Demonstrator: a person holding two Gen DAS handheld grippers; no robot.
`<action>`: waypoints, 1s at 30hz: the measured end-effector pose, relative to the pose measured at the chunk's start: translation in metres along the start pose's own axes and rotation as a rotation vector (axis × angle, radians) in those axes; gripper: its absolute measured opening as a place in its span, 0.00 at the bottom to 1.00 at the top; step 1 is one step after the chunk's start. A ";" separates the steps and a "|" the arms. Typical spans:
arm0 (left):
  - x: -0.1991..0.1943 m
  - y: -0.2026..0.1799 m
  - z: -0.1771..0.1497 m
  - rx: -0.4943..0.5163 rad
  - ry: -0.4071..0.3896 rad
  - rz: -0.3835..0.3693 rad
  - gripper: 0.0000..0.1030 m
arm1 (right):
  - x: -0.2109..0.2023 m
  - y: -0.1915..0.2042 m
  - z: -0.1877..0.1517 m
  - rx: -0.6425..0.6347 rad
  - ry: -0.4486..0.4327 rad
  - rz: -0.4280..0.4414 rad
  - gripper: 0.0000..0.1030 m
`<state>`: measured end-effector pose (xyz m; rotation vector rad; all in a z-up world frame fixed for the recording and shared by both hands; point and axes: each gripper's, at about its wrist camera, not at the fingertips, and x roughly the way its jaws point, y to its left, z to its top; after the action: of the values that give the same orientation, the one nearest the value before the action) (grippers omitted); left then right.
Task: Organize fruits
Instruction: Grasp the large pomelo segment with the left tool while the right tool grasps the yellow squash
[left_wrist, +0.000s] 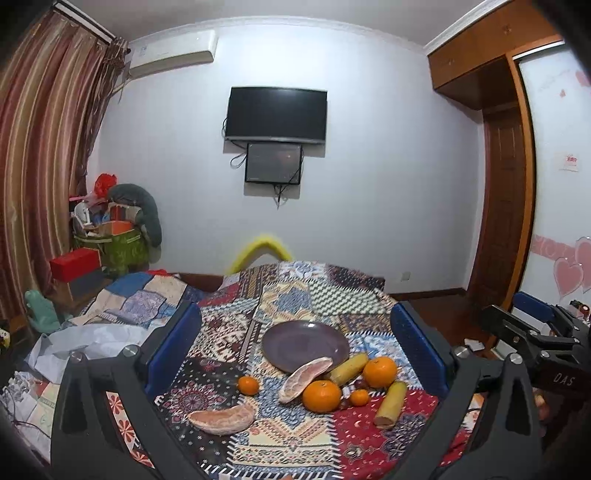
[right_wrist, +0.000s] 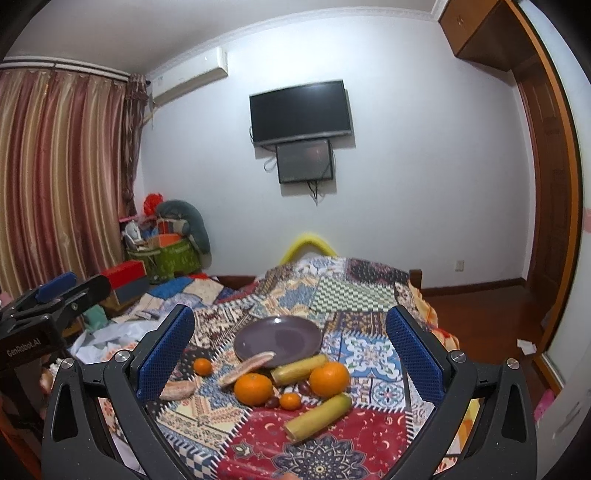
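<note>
Both pairs of blue-padded fingers stood spread wide and held nothing: the left gripper (left_wrist: 295, 354) and the right gripper (right_wrist: 290, 354) hung side by side above the near part of the patchwork blanket (left_wrist: 295, 443), each framing the fruit without touching any of it. One purple plate (left_wrist: 295, 339) lay bare near the middle of the blanket, with open cloth beyond it up to the far edge. Two grapefruit wedges showed: one wedge (left_wrist: 304, 378) leaned on the plate's near rim, the other wedge (left_wrist: 221, 419) lay apart toward the near left. Two large oranges sat just in front of the plate, a near orange (left_wrist: 321, 396) and a right orange (left_wrist: 379, 371). Two small tangerines lay there too, a left tangerine (left_wrist: 248, 385) by itself and a middle tangerine (left_wrist: 359, 397) between the oranges. Two banana pieces completed the group: a far banana (left_wrist: 349, 367) beside the plate and a near banana (left_wrist: 390, 404) toward the right edge. A few dark grapes (right_wrist: 303, 387) sat among the oranges; their count could not be told. Crumpled paper (left_wrist: 85, 343) crowded the blanket's left edge.
</note>
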<state>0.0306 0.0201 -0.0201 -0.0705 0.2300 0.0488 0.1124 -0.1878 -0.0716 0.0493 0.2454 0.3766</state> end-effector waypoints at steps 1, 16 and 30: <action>0.005 0.003 -0.003 -0.001 0.015 0.009 1.00 | 0.006 -0.002 -0.003 0.000 0.022 -0.010 1.00; 0.082 0.061 -0.073 -0.025 0.310 0.088 1.00 | 0.076 -0.029 -0.063 -0.020 0.329 -0.082 1.00; 0.141 0.096 -0.148 -0.073 0.572 0.117 0.96 | 0.116 -0.039 -0.097 -0.002 0.488 -0.090 1.00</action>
<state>0.1286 0.1103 -0.2025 -0.1437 0.8047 0.1543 0.2066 -0.1811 -0.1954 -0.0575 0.7269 0.2952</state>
